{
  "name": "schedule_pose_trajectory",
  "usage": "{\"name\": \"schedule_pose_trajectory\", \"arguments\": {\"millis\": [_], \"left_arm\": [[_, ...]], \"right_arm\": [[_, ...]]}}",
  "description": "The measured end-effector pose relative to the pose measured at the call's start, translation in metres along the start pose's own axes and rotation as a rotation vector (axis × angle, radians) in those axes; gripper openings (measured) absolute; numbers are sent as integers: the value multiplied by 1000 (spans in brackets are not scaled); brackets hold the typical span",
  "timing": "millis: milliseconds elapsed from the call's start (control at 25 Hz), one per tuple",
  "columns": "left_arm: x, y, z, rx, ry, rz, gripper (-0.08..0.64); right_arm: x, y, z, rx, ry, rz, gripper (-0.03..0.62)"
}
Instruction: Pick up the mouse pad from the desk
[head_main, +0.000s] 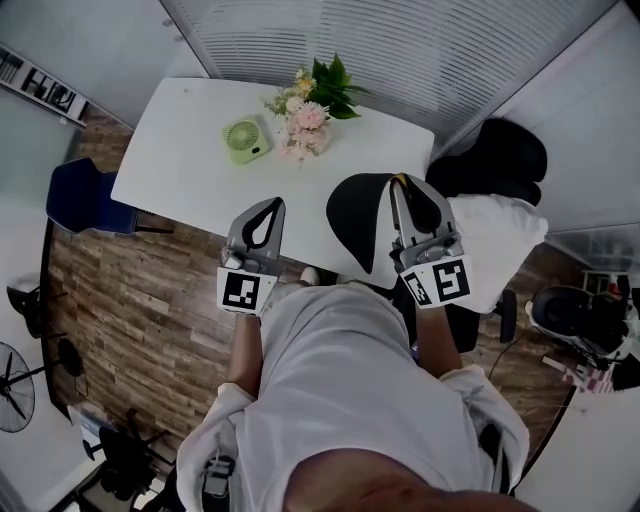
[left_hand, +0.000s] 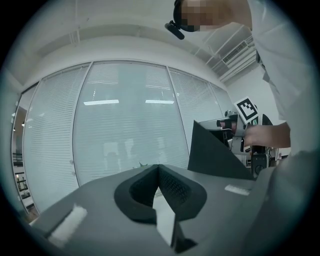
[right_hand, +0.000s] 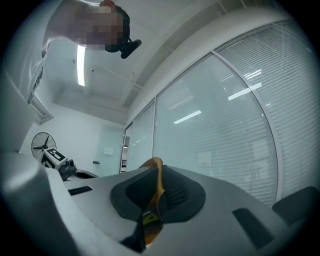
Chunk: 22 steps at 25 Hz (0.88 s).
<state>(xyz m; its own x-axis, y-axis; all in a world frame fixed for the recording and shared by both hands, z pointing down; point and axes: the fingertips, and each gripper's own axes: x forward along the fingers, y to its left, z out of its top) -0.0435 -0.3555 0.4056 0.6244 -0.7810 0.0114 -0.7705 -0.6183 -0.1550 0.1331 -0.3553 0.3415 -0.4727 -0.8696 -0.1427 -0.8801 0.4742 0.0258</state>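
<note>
finding: your right gripper (head_main: 399, 185) is pinching the mouse pad (head_main: 355, 215) by one edge. the pad hangs tilted above the white desk (head_main: 185, 175), to the right of the green fan (head_main: 245, 138) and nearer to you than it. your left gripper (head_main: 274, 206), also nearer to you than the fan, has its jaws pressed together on nothing.

assessment: the lift looks close to done, though no view settles whether the pad's lowest corner is clear of the desk. the pad is thin and gripped on one side only, so hold the pinch firm and raise it straight and slowly. do not let the free side swing toward the fan or the flowers (head_main: 308, 105) just right of it.

views compared: only the head view shows the pad's whole black face and its gap from the fan. only the right gripper view shows the grip itself, a thin orange-brown edge (right_hand: 158, 182) clamped between the jaws. the left gripper view shows the pad (left_hand: 212, 152) side-on as a dark slanted sheet, and its own tips meeting empty.
</note>
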Motion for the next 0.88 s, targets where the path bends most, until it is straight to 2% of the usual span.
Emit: {"name": "schedule_pose_trajectory", "arguments": {"millis": [160,280,440,640,880], "left_arm": [[-7,9,15,-31,-35,46,-14],[-8,16,14,-35,-27,55,-14],[-2,12,19,-88,-59,-3,-14],[6,13,23,-87,-69,-26,-14],[19,9,22,-100,-68,-66,-14]], "right_arm": [[6,9,1,-53,14,5,26],[15,10,1,-67,25,-3,26],[20,16,3,-99,33,8,26],[31,26,6,-153,41,14,23],[32,31,12,-140,36,10,25]]}}
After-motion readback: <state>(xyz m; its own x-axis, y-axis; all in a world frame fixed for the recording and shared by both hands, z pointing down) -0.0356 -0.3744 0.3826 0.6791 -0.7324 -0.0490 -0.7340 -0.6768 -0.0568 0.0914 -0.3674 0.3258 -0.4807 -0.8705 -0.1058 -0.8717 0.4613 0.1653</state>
